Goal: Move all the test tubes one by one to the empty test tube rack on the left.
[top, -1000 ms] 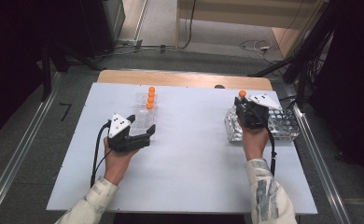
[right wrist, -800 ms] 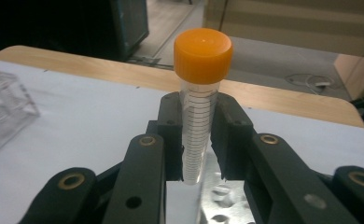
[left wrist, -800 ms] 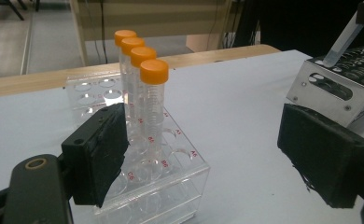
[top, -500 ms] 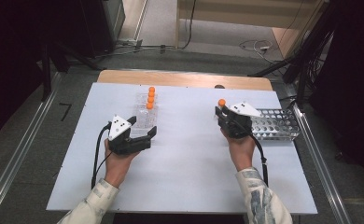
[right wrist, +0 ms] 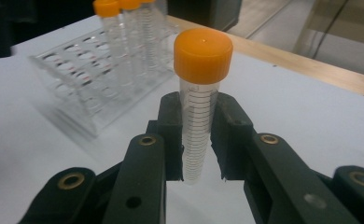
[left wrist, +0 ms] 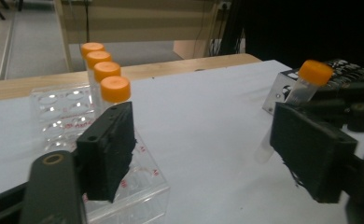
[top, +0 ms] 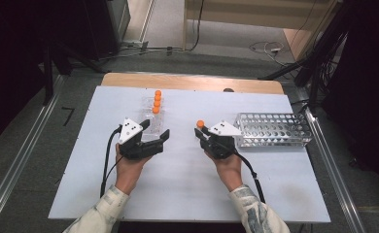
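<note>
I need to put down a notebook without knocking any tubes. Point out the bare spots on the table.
Bare: the white tabletop between the two forearms, and its near-left and near-right corners. Crowded: around the clear plastic rack of orange-capped tubes by the left hand-held gripper, and the metal mesh rack beside the right hand-held gripper, which holds an orange-capped tube.

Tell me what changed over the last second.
The right gripper carried the orange-capped tube leftward, away from the metal rack and toward the clear rack at table centre-left. Its fingers stayed shut on the tube, which is upright. The left gripper kept its place beside the clear rack, open, and the four tubes there did not move.
</note>
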Action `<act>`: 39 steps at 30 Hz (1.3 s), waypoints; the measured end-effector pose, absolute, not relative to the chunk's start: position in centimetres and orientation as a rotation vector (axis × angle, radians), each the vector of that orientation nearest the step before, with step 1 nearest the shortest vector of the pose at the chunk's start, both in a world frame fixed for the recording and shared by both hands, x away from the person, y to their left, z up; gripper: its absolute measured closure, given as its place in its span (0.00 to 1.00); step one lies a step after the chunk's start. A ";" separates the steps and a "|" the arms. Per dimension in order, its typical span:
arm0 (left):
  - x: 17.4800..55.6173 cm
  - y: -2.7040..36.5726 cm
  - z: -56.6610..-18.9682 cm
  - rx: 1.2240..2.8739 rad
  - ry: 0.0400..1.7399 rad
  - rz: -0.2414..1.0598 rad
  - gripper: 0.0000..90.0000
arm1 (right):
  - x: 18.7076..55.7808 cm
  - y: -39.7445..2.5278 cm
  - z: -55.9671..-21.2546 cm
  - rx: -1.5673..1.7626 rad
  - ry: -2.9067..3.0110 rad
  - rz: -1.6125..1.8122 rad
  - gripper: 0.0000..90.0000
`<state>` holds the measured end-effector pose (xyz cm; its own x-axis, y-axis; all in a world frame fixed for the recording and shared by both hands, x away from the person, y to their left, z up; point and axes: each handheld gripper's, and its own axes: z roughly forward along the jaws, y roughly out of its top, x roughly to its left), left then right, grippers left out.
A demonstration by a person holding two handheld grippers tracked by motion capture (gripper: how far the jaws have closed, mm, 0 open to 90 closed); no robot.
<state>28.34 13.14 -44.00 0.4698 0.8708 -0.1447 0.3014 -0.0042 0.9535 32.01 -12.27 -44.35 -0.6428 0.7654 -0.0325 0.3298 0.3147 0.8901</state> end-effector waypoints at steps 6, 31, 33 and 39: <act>28.6 11.4 -44.0 1.607 1.020 0.558 0.32 | 31.3 -10.8 -45.2 0.929 2.186 1.299 0.80; 29.1 8.4 -44.0 1.693 0.933 0.470 0.76 | 30.3 -9.0 -45.5 0.865 2.254 1.300 0.80; 29.1 8.4 -44.0 1.692 0.934 0.477 0.77 | 30.3 -9.0 -45.4 0.862 2.252 1.299 0.80; 29.0 8.3 -43.7 1.690 0.928 0.490 0.78 | 30.3 -9.1 -45.2 0.861 2.243 1.308 0.79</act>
<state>29.03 8.32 -43.70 0.6085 0.7825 -0.1317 0.3320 -0.1004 0.9379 30.27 -9.11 -45.24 -0.7288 0.6838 -0.0353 0.3063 0.3717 0.8764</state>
